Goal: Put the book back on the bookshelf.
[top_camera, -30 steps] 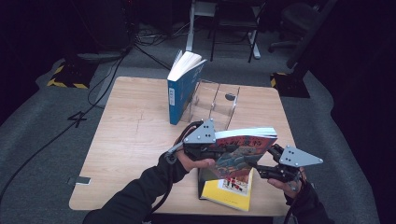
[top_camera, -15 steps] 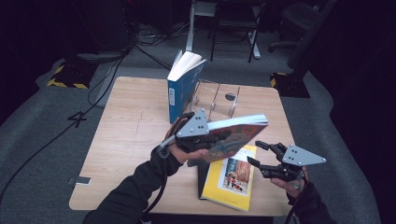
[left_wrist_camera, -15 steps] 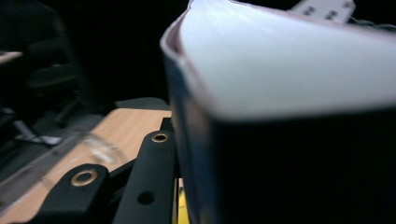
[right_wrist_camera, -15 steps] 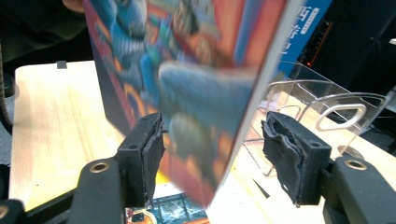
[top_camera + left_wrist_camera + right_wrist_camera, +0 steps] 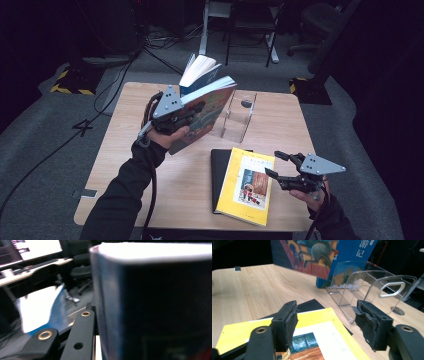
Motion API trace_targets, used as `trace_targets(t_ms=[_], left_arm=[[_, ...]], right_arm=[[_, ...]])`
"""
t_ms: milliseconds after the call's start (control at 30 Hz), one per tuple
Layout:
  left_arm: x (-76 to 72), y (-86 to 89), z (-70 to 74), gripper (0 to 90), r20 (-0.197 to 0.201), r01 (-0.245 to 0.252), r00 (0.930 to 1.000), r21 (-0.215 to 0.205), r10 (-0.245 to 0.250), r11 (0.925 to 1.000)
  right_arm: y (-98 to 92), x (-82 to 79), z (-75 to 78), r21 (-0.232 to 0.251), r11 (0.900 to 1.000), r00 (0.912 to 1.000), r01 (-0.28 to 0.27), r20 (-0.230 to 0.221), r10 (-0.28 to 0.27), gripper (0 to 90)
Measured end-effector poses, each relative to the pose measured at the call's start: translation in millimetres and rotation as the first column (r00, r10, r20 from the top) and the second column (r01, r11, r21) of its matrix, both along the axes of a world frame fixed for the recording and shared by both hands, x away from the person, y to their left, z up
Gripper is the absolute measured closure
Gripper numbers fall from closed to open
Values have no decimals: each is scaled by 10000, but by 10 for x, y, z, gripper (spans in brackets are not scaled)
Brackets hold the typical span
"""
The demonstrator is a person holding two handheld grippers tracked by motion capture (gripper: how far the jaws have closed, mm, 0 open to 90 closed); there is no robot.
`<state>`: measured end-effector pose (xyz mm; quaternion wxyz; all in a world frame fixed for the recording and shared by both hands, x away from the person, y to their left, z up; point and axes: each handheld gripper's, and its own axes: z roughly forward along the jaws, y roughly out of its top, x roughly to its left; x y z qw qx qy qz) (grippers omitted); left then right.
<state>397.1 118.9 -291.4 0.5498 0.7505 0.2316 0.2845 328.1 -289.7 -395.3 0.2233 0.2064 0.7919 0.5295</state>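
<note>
My left gripper (image 5: 194, 107) is shut on a colourful illustrated book (image 5: 205, 117), held tilted in the air at the table's back left. The book's spine (image 5: 155, 302) stands close against the black jaw in the left gripper view. Just behind it a blue book (image 5: 200, 70) stands with fanned pages, beside a clear acrylic book stand (image 5: 237, 117). A yellow book (image 5: 247, 185) lies flat on a black book (image 5: 220, 170) at the front. My right gripper (image 5: 272, 162) hovers at the yellow book's right edge; its jaws have just been opening and nothing is between the pads (image 5: 287, 322).
The wooden table (image 5: 125, 160) has bare room at the left and front left. The clear stand (image 5: 362, 282) has several upright dividers. Chairs, cables and desk legs stand on the dark floor beyond the far edge.
My left gripper lifted the colourful book off the yellow one and carried it back and left toward the blue book, tilting it more upright. The right gripper's jaws spread wider.
</note>
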Motion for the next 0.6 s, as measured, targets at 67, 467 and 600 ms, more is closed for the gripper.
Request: trace_targets(t_ms=[67,467,600], left_arm=[[84,22,-9,736,20,-510,9987,33,510,9987],[344,-41,-30,736,85,-1874,9823,406,1872,9815],[427,-92,-33,735,119,-2048,9788,375,2045,9781]], right_arm=[[0,15,-25,-136,9999,9999,101,-68,-102,340],[-7,46,-104,-455,9989,9994,115,-321,-129,339],[17,49,-122,-522,9986,9991,67,-416,-89,339]])
